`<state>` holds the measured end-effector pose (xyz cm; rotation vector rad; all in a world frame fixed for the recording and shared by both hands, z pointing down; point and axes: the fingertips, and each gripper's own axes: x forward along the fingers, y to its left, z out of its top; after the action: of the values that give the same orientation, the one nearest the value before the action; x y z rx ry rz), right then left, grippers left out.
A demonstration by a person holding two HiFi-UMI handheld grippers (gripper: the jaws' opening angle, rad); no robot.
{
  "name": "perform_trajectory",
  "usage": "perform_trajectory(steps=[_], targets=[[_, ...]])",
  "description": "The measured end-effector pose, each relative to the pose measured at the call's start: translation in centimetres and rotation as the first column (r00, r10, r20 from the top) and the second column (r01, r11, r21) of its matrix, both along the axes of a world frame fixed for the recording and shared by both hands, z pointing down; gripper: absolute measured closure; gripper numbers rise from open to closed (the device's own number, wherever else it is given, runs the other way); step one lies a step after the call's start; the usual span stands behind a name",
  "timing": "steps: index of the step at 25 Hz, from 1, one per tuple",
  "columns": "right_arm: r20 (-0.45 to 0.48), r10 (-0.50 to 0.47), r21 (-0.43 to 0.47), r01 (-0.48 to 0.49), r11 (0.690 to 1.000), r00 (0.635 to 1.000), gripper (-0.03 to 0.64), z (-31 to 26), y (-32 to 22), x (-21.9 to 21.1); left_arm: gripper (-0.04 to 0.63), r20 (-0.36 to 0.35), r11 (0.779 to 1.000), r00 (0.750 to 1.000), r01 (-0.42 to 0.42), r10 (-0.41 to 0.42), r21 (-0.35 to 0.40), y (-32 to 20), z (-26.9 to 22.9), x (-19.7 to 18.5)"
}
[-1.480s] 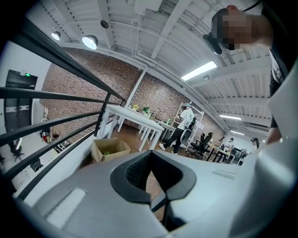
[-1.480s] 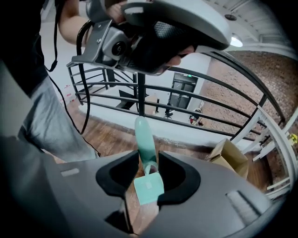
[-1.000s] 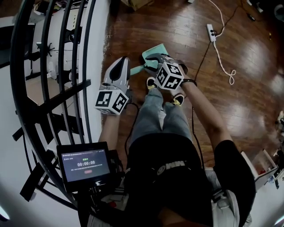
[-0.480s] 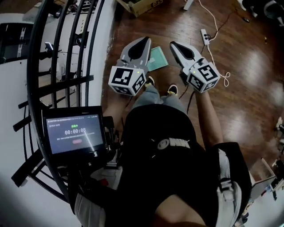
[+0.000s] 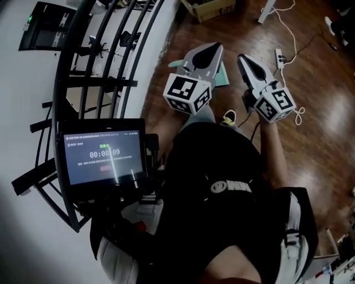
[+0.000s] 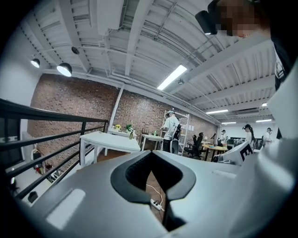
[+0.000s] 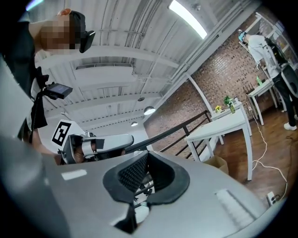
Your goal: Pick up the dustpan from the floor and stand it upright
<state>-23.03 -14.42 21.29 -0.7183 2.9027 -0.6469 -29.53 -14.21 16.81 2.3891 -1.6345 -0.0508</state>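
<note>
Head view shows the dustpan (image 5: 224,76) only as a pale green sliver on the wood floor (image 5: 321,138) at twelve o'clock from the person. It sits between the two raised grippers, and the left one covers most of it. Whether it stands upright or lies flat cannot be told from here, so I can't call the task finished. The left gripper (image 5: 212,49) and right gripper (image 5: 245,60) both have their jaws pressed together on nothing. Both are held up, clear of the dustpan. A power strip (image 5: 280,55) and its white cable (image 5: 288,25) lie at one o'clock, close enough to snag. A cardboard box (image 5: 213,8) sits further out at twelve, and a black railing (image 5: 91,83) runs along at ten.
</note>
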Motion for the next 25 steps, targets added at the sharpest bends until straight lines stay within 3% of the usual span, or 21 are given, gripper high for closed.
perform_trajectory(steps=[4, 11, 25], targets=[[0.025, -0.017, -0.002, 0.017, 1.0, 1.0, 0.612, -0.4, 0.6, -0.3, 0.575, 0.016, 1.0, 1.0, 0.009, -0.009, 0.004, 0.4, -0.3, 0.3], [0.039, -0.079, 0.07, 0.076, 0.995, 0.996, 0.614, -1.7, 2.6, 2.5, 0.575, 0.056, 0.999, 0.998, 0.008, -0.01, 0.032, 2.3, -1.9, 4.8], [0.057, -0.152, 0.107, 0.145, 0.984, 0.987, 0.613, -1.8, 4.9, 1.7, 0.575, 0.077, 0.999, 0.996, 0.049, -0.051, 0.025, 4.7, -1.4, 5.9]])
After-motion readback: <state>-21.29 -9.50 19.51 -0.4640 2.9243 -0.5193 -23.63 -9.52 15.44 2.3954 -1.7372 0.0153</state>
